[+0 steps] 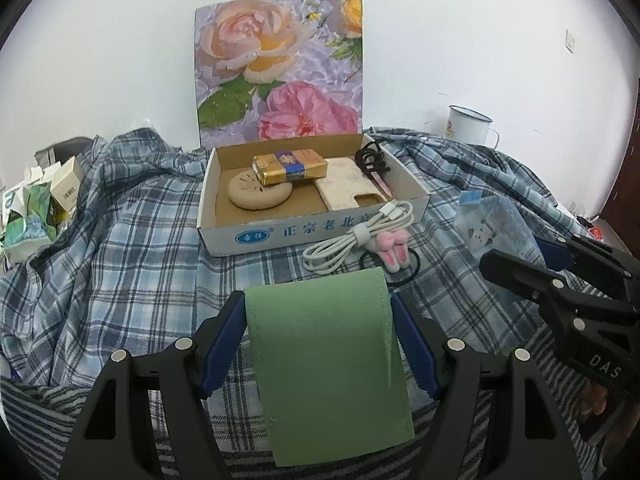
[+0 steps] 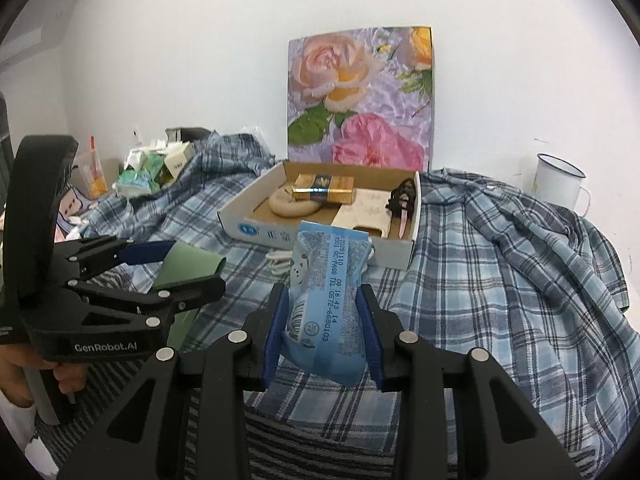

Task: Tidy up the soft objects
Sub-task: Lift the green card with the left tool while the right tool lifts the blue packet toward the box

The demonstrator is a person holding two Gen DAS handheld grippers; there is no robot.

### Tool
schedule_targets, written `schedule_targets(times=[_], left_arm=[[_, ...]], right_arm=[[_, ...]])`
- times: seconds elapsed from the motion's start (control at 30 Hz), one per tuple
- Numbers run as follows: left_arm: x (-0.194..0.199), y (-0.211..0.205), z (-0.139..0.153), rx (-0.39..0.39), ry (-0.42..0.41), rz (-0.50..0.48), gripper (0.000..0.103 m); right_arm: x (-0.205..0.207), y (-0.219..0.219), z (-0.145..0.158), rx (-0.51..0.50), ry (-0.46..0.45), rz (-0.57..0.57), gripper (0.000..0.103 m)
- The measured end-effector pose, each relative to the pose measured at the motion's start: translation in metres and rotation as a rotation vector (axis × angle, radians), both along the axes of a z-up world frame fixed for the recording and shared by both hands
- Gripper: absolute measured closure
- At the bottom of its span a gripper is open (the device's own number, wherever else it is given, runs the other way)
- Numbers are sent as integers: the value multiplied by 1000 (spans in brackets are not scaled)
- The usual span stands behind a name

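My left gripper (image 1: pixel 320 304) is shut on a folded green cloth (image 1: pixel 328 364) and holds it above the plaid bedding; the cloth also shows in the right wrist view (image 2: pixel 188 266). My right gripper (image 2: pixel 323 300) is shut on a blue tissue pack (image 2: pixel 328 300), seen in the left wrist view at the right (image 1: pixel 500 236). Ahead stands an open cardboard box (image 1: pixel 256 236) with a floral lid, holding a gold packet (image 1: pixel 290 166), a beige round disc (image 1: pixel 256 194), a phone case (image 1: pixel 348 188) and dark hair ties (image 1: pixel 370 158).
A coiled white cable (image 1: pixel 356 240) and a pink plush hair tie (image 1: pixel 394 246) lie in front of the box. Small cartons (image 1: pixel 40 200) crowd the left. A white enamel mug (image 1: pixel 466 124) stands at the back right. Plaid fabric (image 2: pixel 500 280) covers the surface.
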State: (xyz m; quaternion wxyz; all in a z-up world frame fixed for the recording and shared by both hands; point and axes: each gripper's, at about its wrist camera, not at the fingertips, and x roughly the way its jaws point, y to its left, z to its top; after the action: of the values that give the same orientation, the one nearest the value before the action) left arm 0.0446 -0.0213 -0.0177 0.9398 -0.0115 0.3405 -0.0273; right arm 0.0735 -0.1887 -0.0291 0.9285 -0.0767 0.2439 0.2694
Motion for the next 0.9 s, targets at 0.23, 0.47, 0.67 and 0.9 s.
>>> schedule_targets(times=[0.23,0.47,0.67,0.9], left_arm=[[-15,-1,28,-20,-67,-5,28],[-32,4,60,-12,-150,11,28],[-51,11,83,-19,-220,31,28],[-63,21,113,-26,-281,45,28]], right_arm=[[-13,0,21,21,-52,22,69],[-33,-2,54,99,-92,76,69],[-47,0,80,129,-152,100,69],[-59,12,113,120,-255,113,69]])
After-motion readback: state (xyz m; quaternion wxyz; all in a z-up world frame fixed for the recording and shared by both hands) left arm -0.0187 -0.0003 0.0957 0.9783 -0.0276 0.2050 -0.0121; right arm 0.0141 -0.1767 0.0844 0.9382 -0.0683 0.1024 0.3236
